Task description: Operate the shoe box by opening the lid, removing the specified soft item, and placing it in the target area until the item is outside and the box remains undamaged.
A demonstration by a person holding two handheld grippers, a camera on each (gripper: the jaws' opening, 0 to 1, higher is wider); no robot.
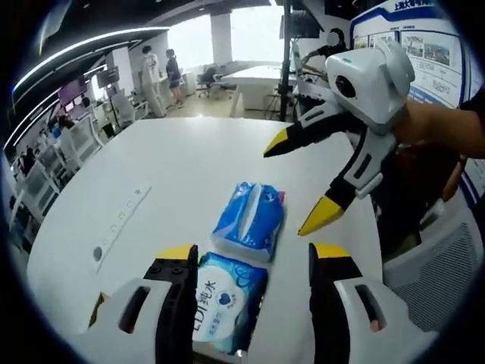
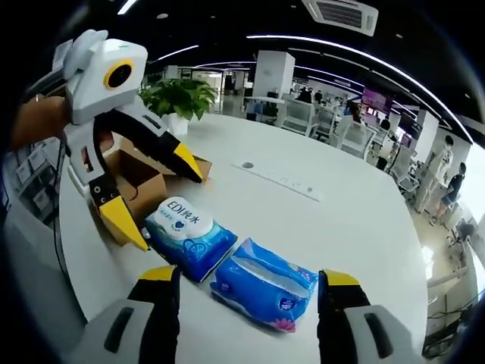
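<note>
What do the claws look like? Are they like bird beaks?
A bit! The right claw has a white body, with two black jaws ending in pointed yellow tips. The left claw looks the same: white, black and yellow. Seen close up, each jaw is a chunky white shell with a slot.

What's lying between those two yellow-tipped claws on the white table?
Two soft packs side by side: a wet-wipes pack and a blue tissue pack, seen in both claw views.

An open-plan office: the large white oval surface (image 1: 151,197) carries a built-in power strip (image 2: 280,180). White mesh chairs (image 1: 72,148), curved ceiling light strips (image 2: 356,64), bright windows (image 1: 227,34), a leafy green potted plant (image 2: 178,97).
</note>
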